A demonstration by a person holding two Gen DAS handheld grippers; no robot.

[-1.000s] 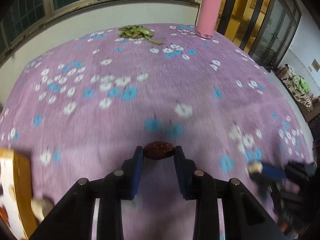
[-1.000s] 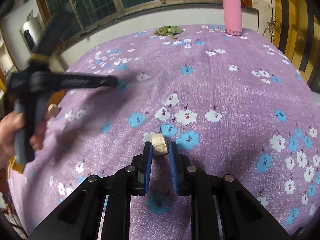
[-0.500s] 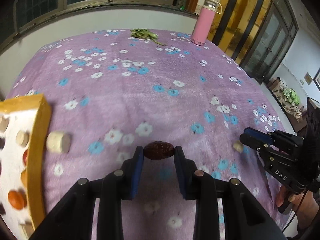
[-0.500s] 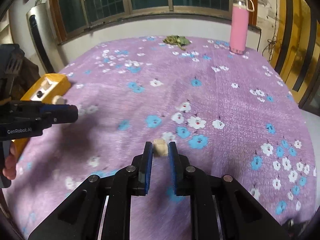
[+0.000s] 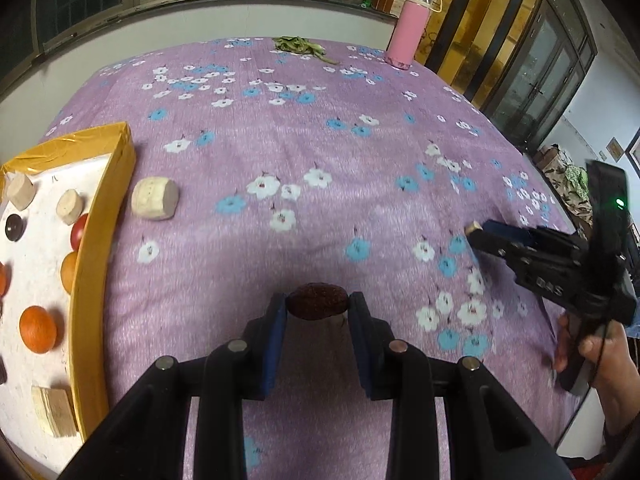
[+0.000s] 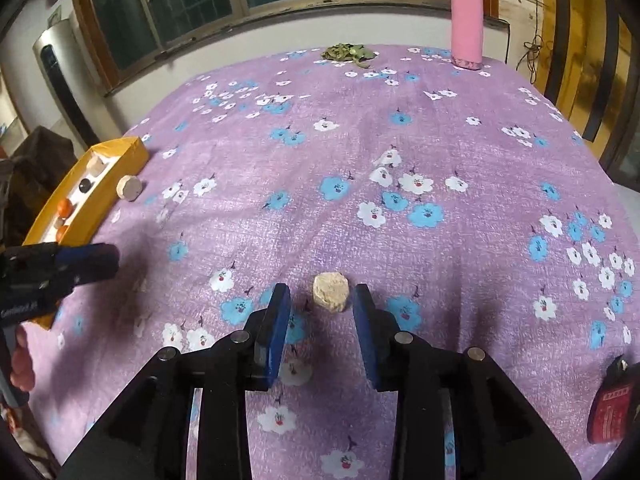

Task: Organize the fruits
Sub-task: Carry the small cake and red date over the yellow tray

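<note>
Tan chunk [image 5: 155, 198] blocks tray wall [image 5: 105, 216]; cloth [image 5: 320, 152] beyond open.

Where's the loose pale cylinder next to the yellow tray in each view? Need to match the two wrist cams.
Left wrist: cylinder at left of middle, on the cloth just right of the tray.
Right wrist: cylinder small at far left, just right of the tray near its far end.
Shared landmark: pink bottle at the table's far edge.
</note>
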